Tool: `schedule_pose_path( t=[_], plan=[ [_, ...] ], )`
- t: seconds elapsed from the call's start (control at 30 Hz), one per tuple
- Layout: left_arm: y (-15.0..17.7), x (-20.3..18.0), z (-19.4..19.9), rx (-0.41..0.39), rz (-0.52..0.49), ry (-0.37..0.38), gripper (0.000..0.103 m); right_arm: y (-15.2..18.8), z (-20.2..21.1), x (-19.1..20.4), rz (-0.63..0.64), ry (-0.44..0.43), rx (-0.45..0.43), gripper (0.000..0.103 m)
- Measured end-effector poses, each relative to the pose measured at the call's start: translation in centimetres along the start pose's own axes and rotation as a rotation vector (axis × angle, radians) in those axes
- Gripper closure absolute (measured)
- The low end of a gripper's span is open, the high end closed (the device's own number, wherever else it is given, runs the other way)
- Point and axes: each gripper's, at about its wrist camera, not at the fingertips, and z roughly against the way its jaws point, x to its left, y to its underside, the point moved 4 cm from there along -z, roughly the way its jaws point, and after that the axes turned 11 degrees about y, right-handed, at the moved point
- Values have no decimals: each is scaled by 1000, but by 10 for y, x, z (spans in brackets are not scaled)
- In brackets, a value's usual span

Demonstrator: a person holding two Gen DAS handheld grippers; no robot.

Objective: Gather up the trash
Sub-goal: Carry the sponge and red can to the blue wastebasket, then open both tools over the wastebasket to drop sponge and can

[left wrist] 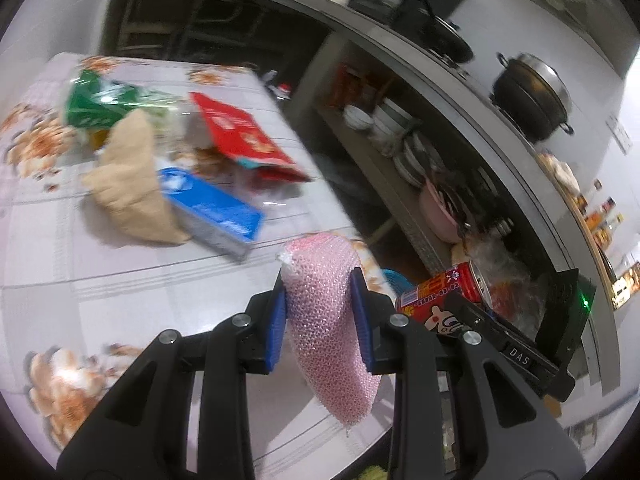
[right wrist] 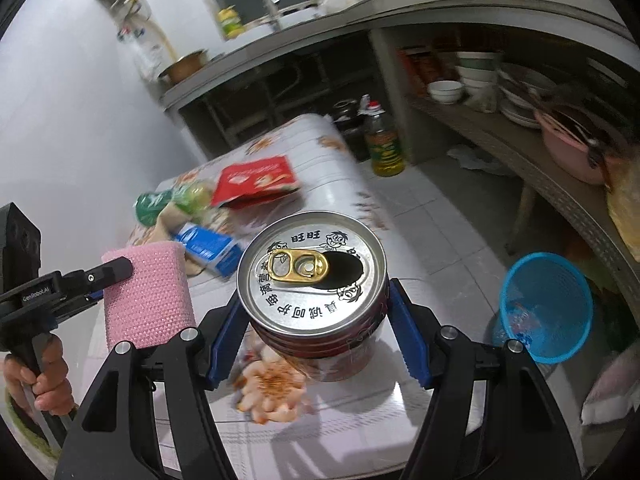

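The left gripper (left wrist: 320, 304) was clamped on a pink foam net sleeve (left wrist: 326, 320), its blue pads pressing the sleeve's two sides; the sleeve's long axis ran along the fingers, its far end pointing toward 12 o'clock in the left wrist view and its near end hanging loose toward 6. In the right wrist view the same sleeve (right wrist: 146, 294) stood at 9 o'clock. The right gripper (right wrist: 316, 328) was closed on an opened red drink can (right wrist: 312, 268), pads against its wall, the can's axis along the fingers and its pulled-tab top facing the camera. Both were held above the flowered table (right wrist: 340, 160). Behind, at 11 o'clock, lay a red packet (right wrist: 256, 180), a blue carton (right wrist: 210, 248) and a green wrapper (right wrist: 150, 202). A blue basket (right wrist: 546, 306) stood on the floor at 3 o'clock.
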Motion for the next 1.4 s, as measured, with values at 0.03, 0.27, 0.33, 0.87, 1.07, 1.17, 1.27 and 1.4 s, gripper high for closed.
schedule_pose_path(
  t=[0.03, 0.27, 0.33, 0.87, 1.07, 1.17, 1.27, 1.4],
  plan=[
    [-3, -10, -8, 11, -18, 14, 75, -1, 3, -8, -13, 10, -8, 37],
    [-17, -81, -73, 110, -150, 96, 75, -1, 34, -107, -162, 155, -75, 37],
    [-19, -101, -98, 150, -190, 119, 75, 5, 41, -142, -224, 205, -86, 37],
    [45, -192, -390, 634, -435, -1, 74, 72, -48, -333, -551, 364, 112, 37],
    [70, -192, -482, 719, -483, -103, 69, 78, -99, -367, -585, 375, 179, 37],
    [77, -188, -513, 733, -500, -156, 53, 81, -122, -377, -585, 379, 212, 37],
    [76, -180, -527, 723, -480, -203, 47, 82, -149, -387, -571, 386, 252, 37],
    [67, -172, -519, 712, -439, -200, 44, 82, -192, -389, -537, 396, 320, 37]
  ],
)
